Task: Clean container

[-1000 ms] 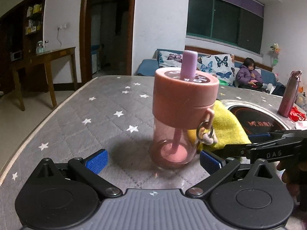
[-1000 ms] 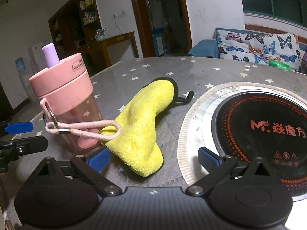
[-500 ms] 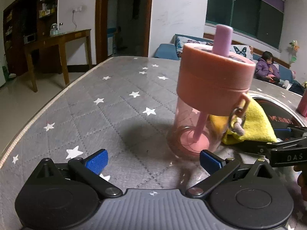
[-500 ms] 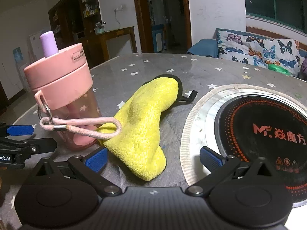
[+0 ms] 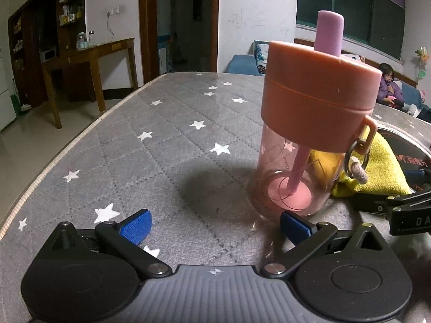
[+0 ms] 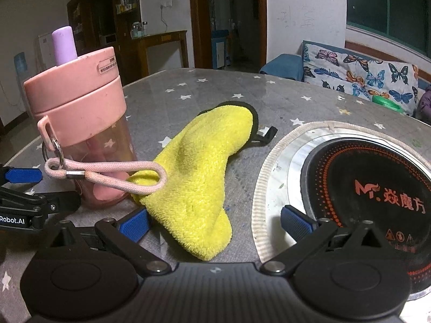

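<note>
On the grey star-patterned table, a pink drinking bottle stands upright, its clear lower body showing a pink straw inside and its wide pink lid topped by a lilac spout. A pink cord loop hangs from a metal ring at the lid's side tab and drapes onto the yellow microfibre cloth, which lies crumpled just beside the bottle, between it and the round induction cooker set into the table.

The left hand-held gripper hovers low over the table with its blue-padded fingers spread wide and nothing between them; its right pad sits just in front of the bottle's base, though contact cannot be judged. The right hand-held gripper is likewise released, its fingers wide apart, with the near end of the cloth lying between them; its left pad is close against the cloth's edge and its right pad lies over the cooker's ridged rim. Each gripper's dark linkage shows at the edge of the other's view.

Beyond the table are a sofa with butterfly-print cushions, a wooden side table and a seated person.
</note>
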{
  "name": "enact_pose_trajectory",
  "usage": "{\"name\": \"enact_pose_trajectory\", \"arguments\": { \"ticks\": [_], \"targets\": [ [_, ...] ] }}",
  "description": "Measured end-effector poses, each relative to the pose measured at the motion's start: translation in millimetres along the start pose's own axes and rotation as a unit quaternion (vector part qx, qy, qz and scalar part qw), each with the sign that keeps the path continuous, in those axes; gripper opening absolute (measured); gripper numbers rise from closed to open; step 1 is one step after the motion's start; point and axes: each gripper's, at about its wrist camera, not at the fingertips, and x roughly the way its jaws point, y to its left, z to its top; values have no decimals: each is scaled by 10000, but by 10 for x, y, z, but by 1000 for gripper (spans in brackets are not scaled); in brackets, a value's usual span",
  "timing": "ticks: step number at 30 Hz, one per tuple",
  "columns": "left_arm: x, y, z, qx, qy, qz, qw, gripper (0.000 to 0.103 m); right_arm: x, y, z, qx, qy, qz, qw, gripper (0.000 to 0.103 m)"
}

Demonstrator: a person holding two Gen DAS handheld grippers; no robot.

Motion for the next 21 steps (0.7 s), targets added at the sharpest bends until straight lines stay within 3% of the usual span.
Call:
{"name": "enact_pose_trajectory", "arguments": {
  "ticks": [9,21],
  "targets": [
    [-31,87,4,-258,-40,159,9995,103,-28,7,16,-16,16,4,10000,103],
    [49,344,109,-743,6,784,9942,103,-59,37,-14,-12,22,-14,10000,103]
  ]
}}
